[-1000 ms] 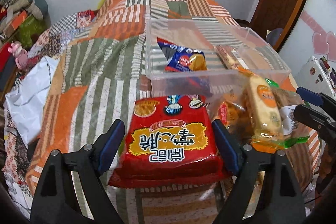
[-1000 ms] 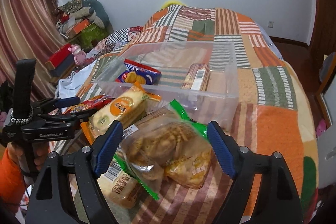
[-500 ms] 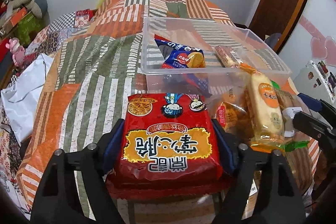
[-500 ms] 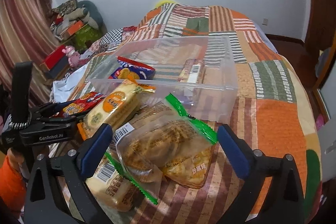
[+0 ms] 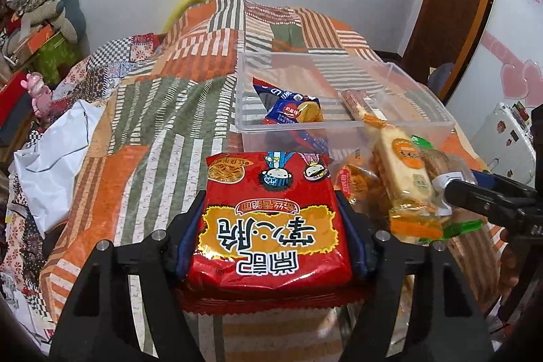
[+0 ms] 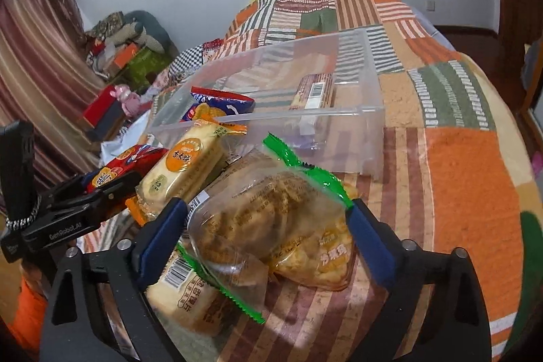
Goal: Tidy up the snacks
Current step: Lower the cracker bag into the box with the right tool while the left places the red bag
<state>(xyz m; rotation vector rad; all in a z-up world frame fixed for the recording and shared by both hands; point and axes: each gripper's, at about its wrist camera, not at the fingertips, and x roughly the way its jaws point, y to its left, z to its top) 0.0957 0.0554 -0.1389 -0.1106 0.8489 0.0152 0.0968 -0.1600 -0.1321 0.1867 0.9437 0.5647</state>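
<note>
My left gripper (image 5: 271,223) is shut on a red instant-noodle packet (image 5: 271,226), held just above the patchwork bed, short of the clear plastic bin (image 5: 407,124). The bin holds a blue chip bag (image 5: 295,111) and a biscuit roll (image 5: 356,102). My right gripper (image 6: 268,226) straddles a clear bag of cookies with a green edge (image 6: 271,216); its blue pads touch the bag's sides. A yellow cracker pack (image 6: 186,162) leans beside it, against the bin's near wall.
A pale wafer pack (image 6: 186,297) and a small orange snack bag (image 6: 319,260) lie under the cookie bag. A white plastic bag (image 5: 54,158) lies at the bed's left edge. Boxes and plush toys (image 6: 125,53) stand against the wall on the left.
My left gripper closed on the red noodle packet and lifted it slightly. My right gripper moved forward around the cookie bag and narrowed onto it.
</note>
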